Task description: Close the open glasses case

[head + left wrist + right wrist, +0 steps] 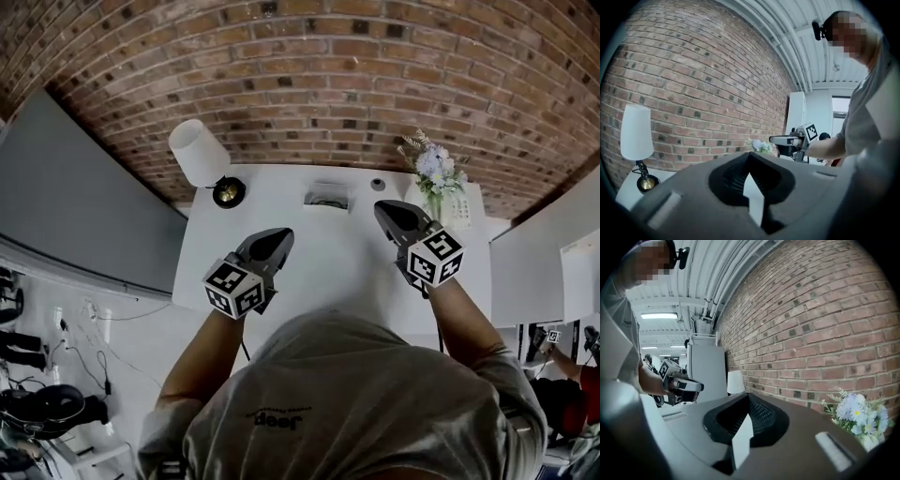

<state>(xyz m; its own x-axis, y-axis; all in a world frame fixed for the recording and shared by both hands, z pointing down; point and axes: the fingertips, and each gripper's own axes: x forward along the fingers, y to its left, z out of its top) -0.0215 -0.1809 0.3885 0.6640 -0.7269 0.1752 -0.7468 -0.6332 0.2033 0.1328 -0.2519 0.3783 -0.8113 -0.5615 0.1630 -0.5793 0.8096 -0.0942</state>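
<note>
The open glasses case [328, 197] lies near the back edge of the white table [328, 272], by the brick wall. My left gripper [283, 235] hovers over the table's left half, in front and to the left of the case, jaws shut and empty. On the other side, my right gripper [383, 208] is also shut with nothing in it, just right of the case. In the left gripper view the closed jaws [749, 155] point towards the wall, and the right gripper [790, 140] shows beyond them. The right gripper view shows its closed jaws [747, 396] and the left gripper [684, 385]. Neither gripper view shows the case.
A white-shaded lamp [200, 155] on a brass foot stands at the table's back left corner. A vase of pale flowers [436, 173] stands at the back right, close to my right gripper. A small dark round object [378, 185] sits between case and vase.
</note>
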